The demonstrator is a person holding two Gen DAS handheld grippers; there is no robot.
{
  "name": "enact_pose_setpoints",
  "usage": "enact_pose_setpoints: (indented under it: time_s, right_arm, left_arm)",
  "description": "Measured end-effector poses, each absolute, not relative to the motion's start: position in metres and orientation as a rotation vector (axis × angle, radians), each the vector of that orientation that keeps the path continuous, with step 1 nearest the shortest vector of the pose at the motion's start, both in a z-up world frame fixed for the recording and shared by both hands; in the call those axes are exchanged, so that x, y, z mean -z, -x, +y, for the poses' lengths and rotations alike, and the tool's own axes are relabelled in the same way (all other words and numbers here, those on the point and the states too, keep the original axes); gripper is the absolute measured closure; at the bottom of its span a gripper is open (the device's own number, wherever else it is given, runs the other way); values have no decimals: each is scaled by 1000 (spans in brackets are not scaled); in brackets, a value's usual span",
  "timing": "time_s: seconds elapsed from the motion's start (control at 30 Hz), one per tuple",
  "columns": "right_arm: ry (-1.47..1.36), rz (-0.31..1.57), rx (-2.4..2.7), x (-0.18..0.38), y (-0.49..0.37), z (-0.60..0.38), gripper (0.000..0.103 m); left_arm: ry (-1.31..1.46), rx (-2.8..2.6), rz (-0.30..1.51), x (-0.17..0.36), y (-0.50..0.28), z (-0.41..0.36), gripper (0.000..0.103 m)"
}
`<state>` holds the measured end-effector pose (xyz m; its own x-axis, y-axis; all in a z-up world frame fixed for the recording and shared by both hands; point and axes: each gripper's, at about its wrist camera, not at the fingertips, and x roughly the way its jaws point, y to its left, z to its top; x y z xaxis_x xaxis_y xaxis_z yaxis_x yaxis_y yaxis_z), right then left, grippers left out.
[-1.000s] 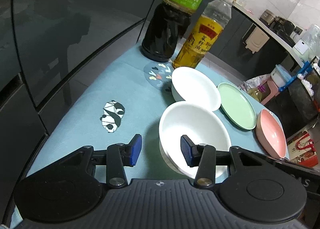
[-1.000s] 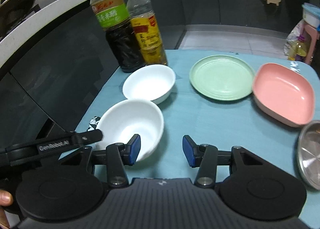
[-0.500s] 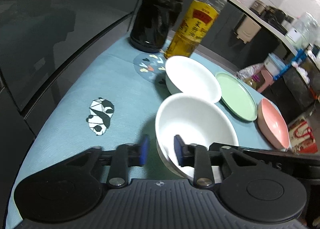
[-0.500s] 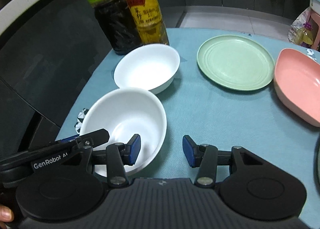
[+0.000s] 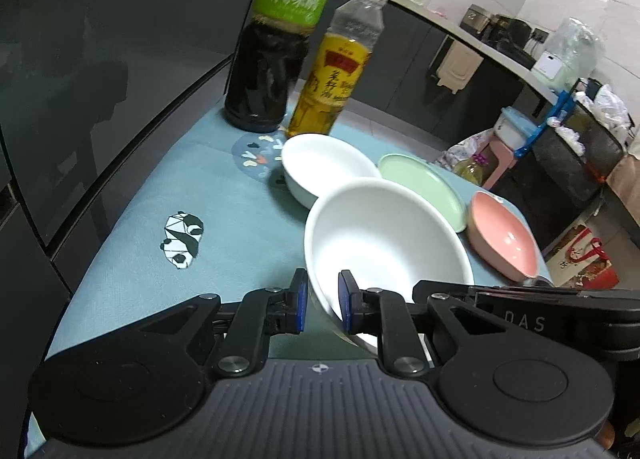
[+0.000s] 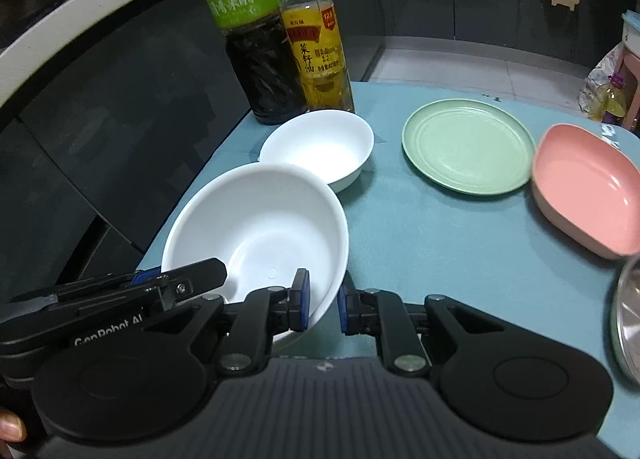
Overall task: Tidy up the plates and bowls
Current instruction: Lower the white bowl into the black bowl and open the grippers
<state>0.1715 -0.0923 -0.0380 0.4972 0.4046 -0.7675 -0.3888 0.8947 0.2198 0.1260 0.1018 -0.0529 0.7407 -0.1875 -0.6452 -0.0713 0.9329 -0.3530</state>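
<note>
A large white bowl (image 5: 384,243) is held near the table's front left; it also shows in the right wrist view (image 6: 256,227). My left gripper (image 5: 322,305) is shut on its near left rim. My right gripper (image 6: 322,305) is shut on its near right rim. The bowl looks lifted a little and overlaps the rim of a smaller white bowl (image 5: 324,167) (image 6: 320,147) behind it. A green plate (image 6: 468,147) (image 5: 424,187) and a pink squarish bowl (image 6: 588,187) (image 5: 504,239) lie to the right.
A dark sauce bottle (image 6: 256,43) (image 5: 272,51) and a yellow oil bottle (image 6: 316,35) (image 5: 336,67) stand at the back of the blue tablecloth (image 6: 440,239). A steel dish rim (image 6: 626,319) is at the right edge. Dark cabinets are on the left.
Both grippers closed on the large white bowl's rim, left first, then right. The bowl now sits higher and nearer the smaller bowl.
</note>
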Motion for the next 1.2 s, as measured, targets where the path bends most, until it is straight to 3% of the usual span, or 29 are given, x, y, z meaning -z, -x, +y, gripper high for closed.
enact_pose_setpoints:
  time_s: [0.6,1.2]
  right_arm:
    - [-92,846,-453,14,-77,-141,95]
    - [-154,890,-432,34,-46,-160,95]
  left_arm:
    - [299,150,685,21,-41,57,88]
    - [251,171,769,43,-14,41,88]
